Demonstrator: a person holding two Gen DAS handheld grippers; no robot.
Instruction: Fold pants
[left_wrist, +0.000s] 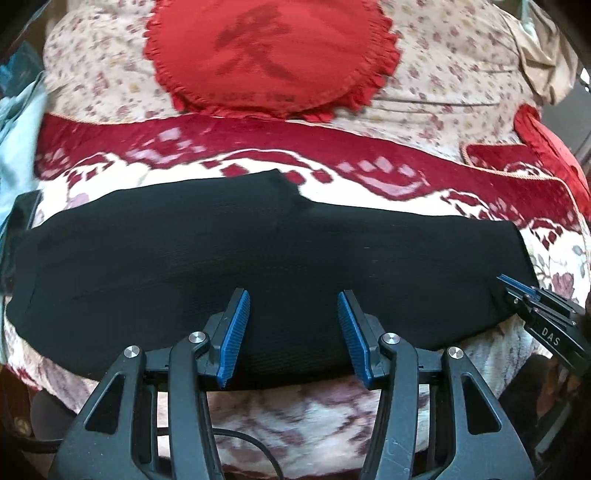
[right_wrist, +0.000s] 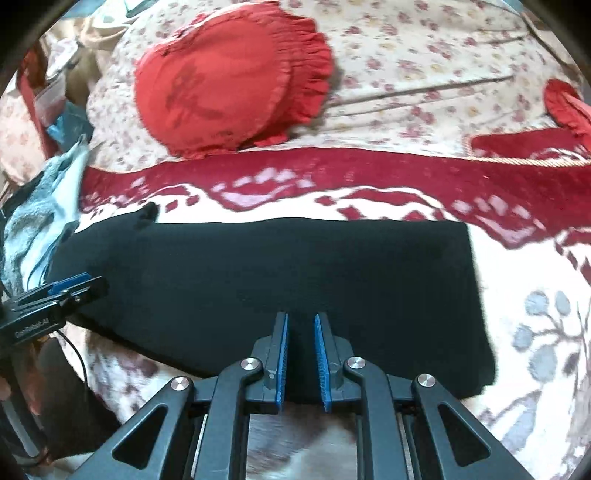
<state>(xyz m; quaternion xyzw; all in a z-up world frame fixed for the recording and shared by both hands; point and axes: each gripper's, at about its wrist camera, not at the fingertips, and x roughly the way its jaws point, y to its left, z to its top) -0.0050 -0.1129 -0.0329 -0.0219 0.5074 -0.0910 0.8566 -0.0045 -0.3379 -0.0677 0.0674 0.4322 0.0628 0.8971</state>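
Observation:
The black pants lie flat in a long folded strip across the patterned blanket; they also show in the right wrist view. My left gripper is open, its blue pads spread wide over the near edge of the pants, holding nothing. It also shows at the left of the right wrist view. My right gripper hovers over the near edge of the pants with its pads a narrow gap apart, nothing visibly between them. Its tip shows at the pants' right end in the left wrist view.
A round red frilled cushion lies behind on the floral sheet. A red and white blanket covers the bed. A light blue and grey cloth pile sits at the left. Another red cushion is at the right.

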